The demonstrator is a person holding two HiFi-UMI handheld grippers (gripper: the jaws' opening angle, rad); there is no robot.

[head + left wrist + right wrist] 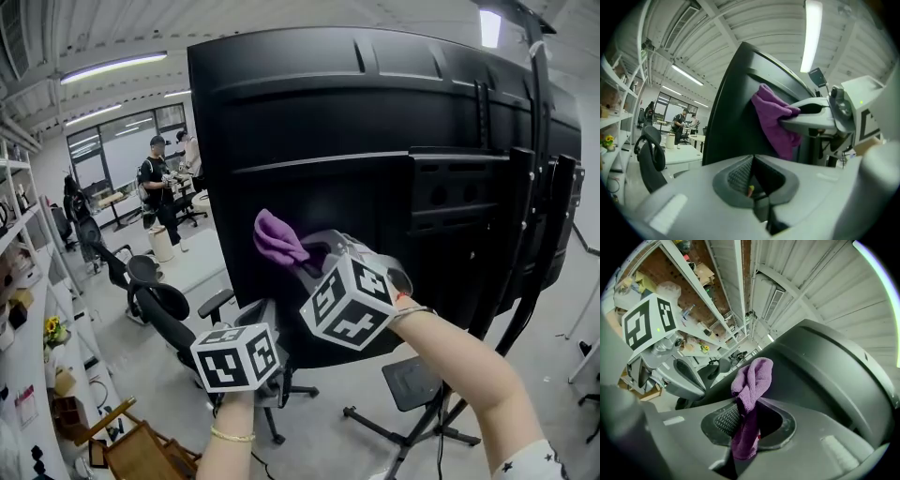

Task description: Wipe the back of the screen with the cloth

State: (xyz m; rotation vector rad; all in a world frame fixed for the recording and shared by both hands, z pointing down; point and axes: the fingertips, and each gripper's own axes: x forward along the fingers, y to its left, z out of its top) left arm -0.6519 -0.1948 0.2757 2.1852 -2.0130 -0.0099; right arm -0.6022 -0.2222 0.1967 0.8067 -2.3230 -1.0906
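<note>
Jaws of the right gripper (746, 425) pinch the purple cloth (277, 239), which sits against the back of the black screen (375, 122), near its left side. The left gripper (757, 185) has its jaws pressed together, holding nothing.

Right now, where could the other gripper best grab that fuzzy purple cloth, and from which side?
Probably the bunched free end of the fuzzy purple cloth, sticking out past the right gripper. Come from the left, open side: the big black screen back blocks the far side.
</note>
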